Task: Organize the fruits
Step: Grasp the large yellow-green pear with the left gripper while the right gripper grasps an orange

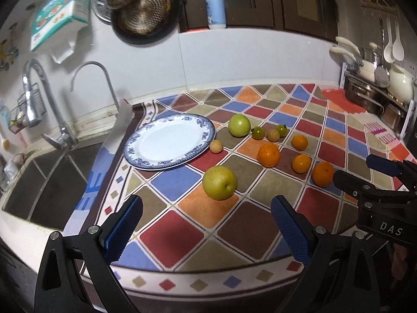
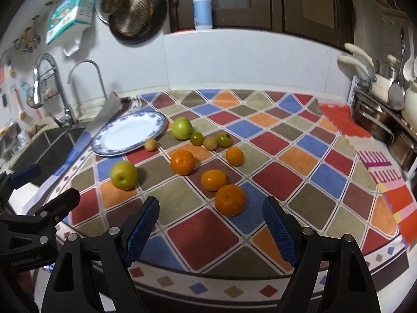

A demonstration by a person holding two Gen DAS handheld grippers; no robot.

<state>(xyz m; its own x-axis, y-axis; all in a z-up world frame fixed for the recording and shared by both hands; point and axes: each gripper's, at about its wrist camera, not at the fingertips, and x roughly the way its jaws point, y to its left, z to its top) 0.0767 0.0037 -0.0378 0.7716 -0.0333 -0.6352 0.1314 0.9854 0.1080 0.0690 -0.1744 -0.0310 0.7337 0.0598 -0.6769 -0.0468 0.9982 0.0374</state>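
**Fruit on the counter, plate bare, both grippers unloaded**

Containers: one round white china plate with a blue floral rim (image 1: 208, 133) lies flat on the multicoloured diamond-patterned cloth (image 1: 182, 232), left of centre in the left wrist view. Nothing lies on it. A steel sink basin (image 1: 39, 182) sits at the left edge; its contents cannot be made out.

Fruit, all on the cloth and off the plate, centre of both frames:
- Two large yellow-green apple-like fruits: one (image 1: 219, 182) nearest the left gripper, stem dimple facing the camera; one (image 1: 239, 125) just beside the plate's right rim.
- Four orange citrus fruits: the largest (image 1: 268, 155) mid-cloth, two smaller ones (image 1: 299, 142) (image 1: 301, 163) to its right, and a fourth (image 1: 323, 174) close to the right gripper's tip.
- Two small green tomatoes with stalks (image 1: 258, 132) (image 1: 281, 130).
- Two small pale tan round fruits: one (image 1: 216, 146) almost touching the plate rim, one (image 1: 273, 135) between the tomatoes.

Total count: ten pieces. Skins appear whole.

Grippers: the left gripper (image 1: 206, 224), black with blue ribbed pads, hovers at the bottom of its frame, jaws spread wide, holding nothing. The right gripper (image 2: 211, 224) is likewise released and unloaded, the nearest orange lying just ahead between its fingers.
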